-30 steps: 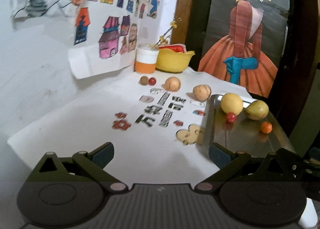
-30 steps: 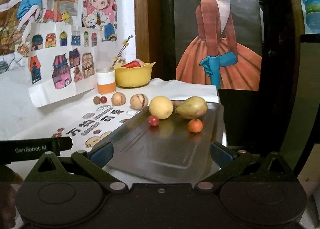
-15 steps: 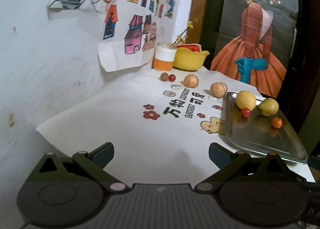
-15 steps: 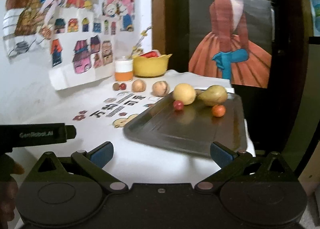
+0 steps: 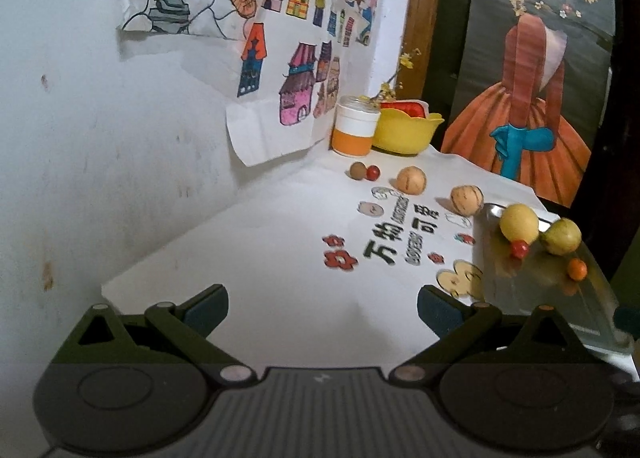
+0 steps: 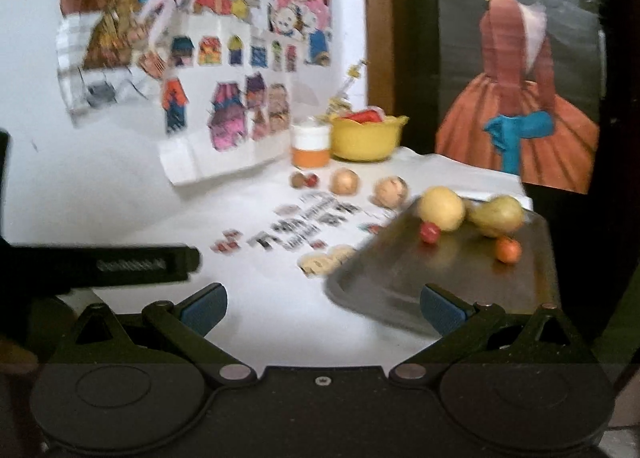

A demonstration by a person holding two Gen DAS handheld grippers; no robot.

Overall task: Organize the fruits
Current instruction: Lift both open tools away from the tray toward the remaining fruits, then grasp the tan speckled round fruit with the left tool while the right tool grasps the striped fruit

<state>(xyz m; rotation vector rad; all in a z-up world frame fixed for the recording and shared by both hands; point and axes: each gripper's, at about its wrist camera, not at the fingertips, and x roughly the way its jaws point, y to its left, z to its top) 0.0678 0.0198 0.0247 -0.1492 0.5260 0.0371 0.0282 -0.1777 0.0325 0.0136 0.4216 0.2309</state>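
Four fruits on metal tray (image 5: 536, 298) at right: yellow round fruit (image 5: 519, 222), green pear (image 5: 561, 236) just right of it, small red fruit (image 5: 519, 248) touching yellow one's near side, small orange fruit (image 5: 577, 268) apart, nearer. Four more off tray on white printed sheet (image 5: 280, 258), in a row running far-left: two tan round fruits (image 5: 466, 199) (image 5: 411, 179), then small red ball (image 5: 373, 172) touching small brown ball (image 5: 357, 170). Farther back, orange-and-white jar (image 5: 355, 131) beside yellow bowl (image 5: 406, 129). Left gripper (image 5: 322, 308) released, spread wide, grasping nothing, over sheet's near edge. Right gripper (image 6: 322, 308) likewise spread and empty, near tray's near-left corner.
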